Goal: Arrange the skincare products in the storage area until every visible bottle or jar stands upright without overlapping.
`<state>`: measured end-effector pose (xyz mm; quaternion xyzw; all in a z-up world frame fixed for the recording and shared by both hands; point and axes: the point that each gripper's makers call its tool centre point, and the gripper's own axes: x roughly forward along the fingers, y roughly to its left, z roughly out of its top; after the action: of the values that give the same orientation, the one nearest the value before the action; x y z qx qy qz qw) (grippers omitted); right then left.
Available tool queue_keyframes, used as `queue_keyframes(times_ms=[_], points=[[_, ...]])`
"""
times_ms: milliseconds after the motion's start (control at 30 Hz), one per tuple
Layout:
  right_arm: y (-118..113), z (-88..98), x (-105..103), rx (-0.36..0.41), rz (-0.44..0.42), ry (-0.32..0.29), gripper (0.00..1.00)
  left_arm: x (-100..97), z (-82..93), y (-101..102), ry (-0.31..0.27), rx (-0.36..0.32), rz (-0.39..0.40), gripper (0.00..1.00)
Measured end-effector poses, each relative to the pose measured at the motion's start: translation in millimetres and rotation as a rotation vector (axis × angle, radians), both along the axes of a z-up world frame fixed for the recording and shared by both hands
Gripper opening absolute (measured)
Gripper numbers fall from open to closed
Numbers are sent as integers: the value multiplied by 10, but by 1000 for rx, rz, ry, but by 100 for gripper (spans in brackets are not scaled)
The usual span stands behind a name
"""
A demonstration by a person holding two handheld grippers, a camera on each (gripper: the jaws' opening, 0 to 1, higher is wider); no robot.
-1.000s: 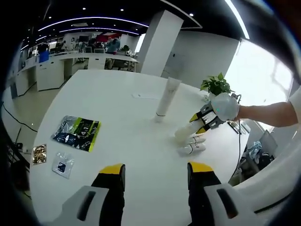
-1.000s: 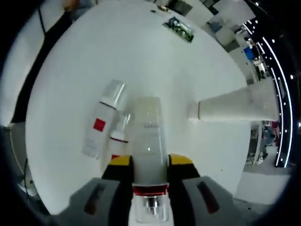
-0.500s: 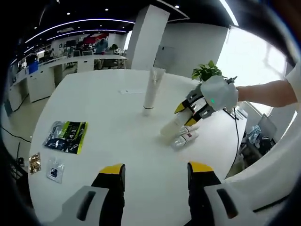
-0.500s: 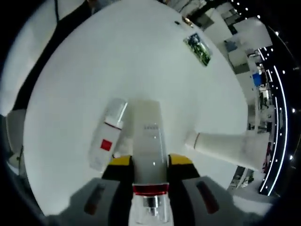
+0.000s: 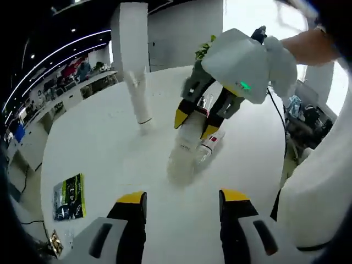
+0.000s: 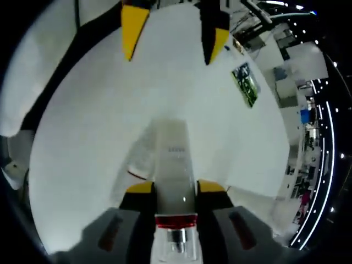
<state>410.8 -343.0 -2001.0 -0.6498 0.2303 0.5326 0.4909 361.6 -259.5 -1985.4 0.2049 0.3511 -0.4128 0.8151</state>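
Clearly rigid and slick, the frosted bottle [image 6: 175, 165] sits clamped near its cap in the right tool [image 6: 175, 190], while the left tool [image 5: 180, 199] gapes empty.

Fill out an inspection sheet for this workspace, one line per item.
Surface: round white table, mostly bare.
Job's things: frosted bottle clamped by the right hand-held gripper, base toward the tabletop, tilted; white tube standing on its cap; small red-labelled bottle lying down beside the frosted one.
Clutter: green-and-black packet near the table edge.
Grippers: left hand-held gripper open, holding nothing; right shut on the bottle.
Cables: dark cable trailing off the far table edge.
Surroundings: white pillar, potted plant, office desks behind.
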Motion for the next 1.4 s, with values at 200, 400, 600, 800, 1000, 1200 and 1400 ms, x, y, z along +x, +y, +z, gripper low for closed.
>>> queue_keyframes(times_ms=[200, 400, 600, 800, 1000, 1200, 1400], points=[[160, 10, -127, 20, 48, -3, 24, 92, -28, -290, -138, 57, -156, 49], [240, 29, -205, 40, 60, -6, 24, 123, -145, -385, -208, 99, -226, 46], [253, 31, -292, 77, 26, 18, 25, 54, -195, -463, -166, 49, -242, 43], [292, 29, -320, 119, 41, 36, 25, 65, -278, -483, -204, 44, -326, 42], [331, 37, -345, 144, 61, 40, 25, 158, -348, -438, -224, 88, -343, 42], [393, 50, -339, 166, 62, 55, 25, 164, -376, -516, -240, 88, -389, 34], [429, 86, -316, 201, 46, 77, 25, 250, -377, -505, -224, 72, -366, 33]])
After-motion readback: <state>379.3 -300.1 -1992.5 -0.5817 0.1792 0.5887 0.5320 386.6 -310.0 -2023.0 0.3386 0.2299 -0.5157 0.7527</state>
